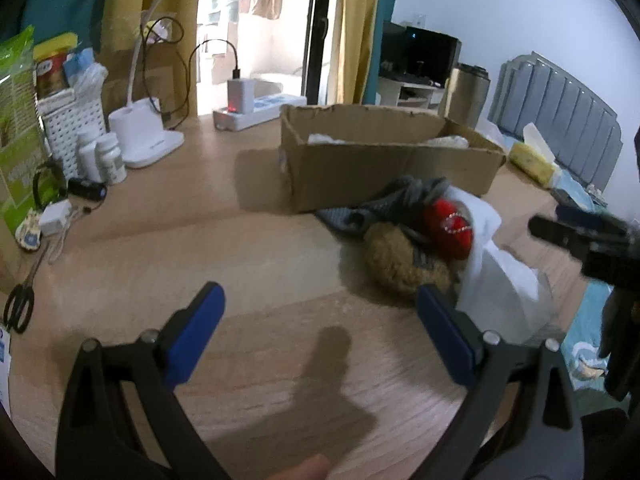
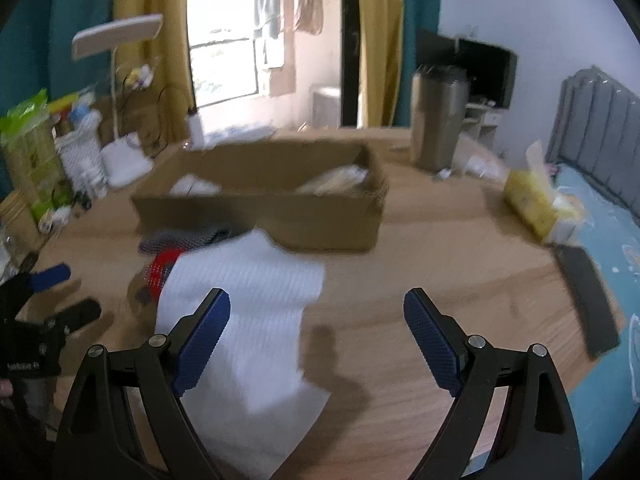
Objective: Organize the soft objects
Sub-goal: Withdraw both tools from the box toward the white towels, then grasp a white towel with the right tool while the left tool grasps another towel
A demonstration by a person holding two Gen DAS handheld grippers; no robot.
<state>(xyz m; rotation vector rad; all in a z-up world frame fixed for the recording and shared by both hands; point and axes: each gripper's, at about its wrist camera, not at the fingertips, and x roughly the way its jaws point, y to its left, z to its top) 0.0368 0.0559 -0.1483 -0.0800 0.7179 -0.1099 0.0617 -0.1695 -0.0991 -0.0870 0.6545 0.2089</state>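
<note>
Both grippers wide, nothing held

Our left gripper (image 1: 318, 322) fingers gape over bare counter (image 1: 248, 264); the soft pile (image 1: 404, 248) lies beyond its right finger, our right gripper (image 2: 316, 326) over the white cloth (image 2: 244, 320), box (image 2: 280, 216) ahead.

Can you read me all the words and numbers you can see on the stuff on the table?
None can be read for sure.
Green bag: pale print, too blurred to read.
Red jar: a label with marks, too small to read.
White pill bottles: labels too small to read.
Left gripper: small white lettering on its body, too blurred to read.
Cardboard box: no print visible.
</note>
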